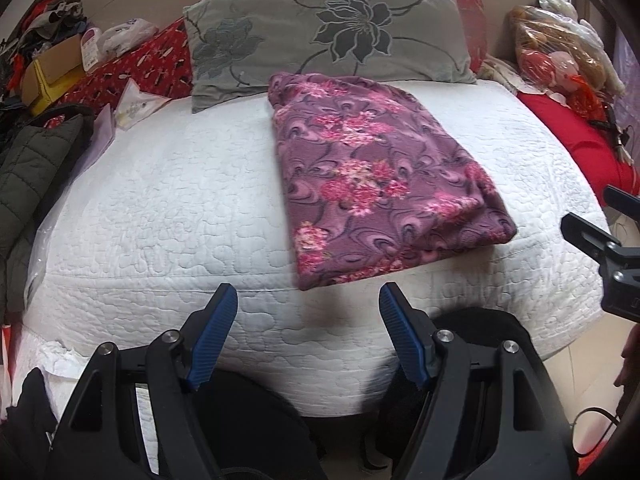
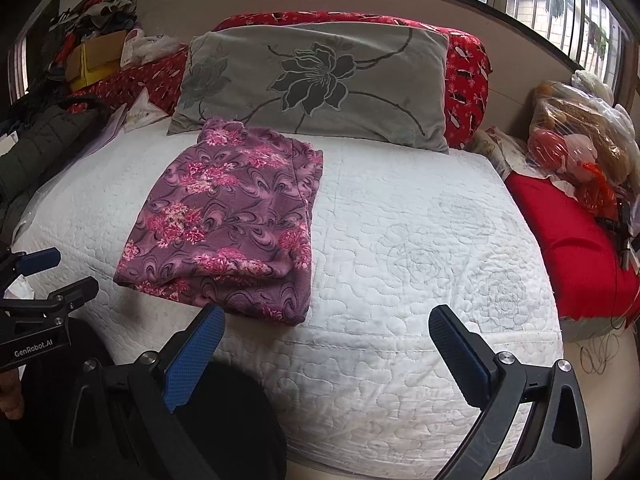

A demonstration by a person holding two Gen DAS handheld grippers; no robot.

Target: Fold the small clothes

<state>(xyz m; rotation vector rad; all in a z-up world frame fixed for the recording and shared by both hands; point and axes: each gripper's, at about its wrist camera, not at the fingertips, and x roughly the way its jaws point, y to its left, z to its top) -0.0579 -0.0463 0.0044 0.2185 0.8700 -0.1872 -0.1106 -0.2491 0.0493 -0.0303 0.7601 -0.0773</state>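
Note:
A purple garment with pink flowers lies folded into a flat rectangle on the white quilted bed; it also shows in the right wrist view. My left gripper is open and empty, hovering just off the bed's near edge below the garment's near corner. My right gripper is open wide and empty, at the near edge just right of the garment. Each gripper shows at the side of the other's view: the right one and the left one.
A grey flowered pillow lies beyond the garment against a red patterned bolster. A dark puffer jacket and clutter sit at left. A red cushion and bagged items sit at right.

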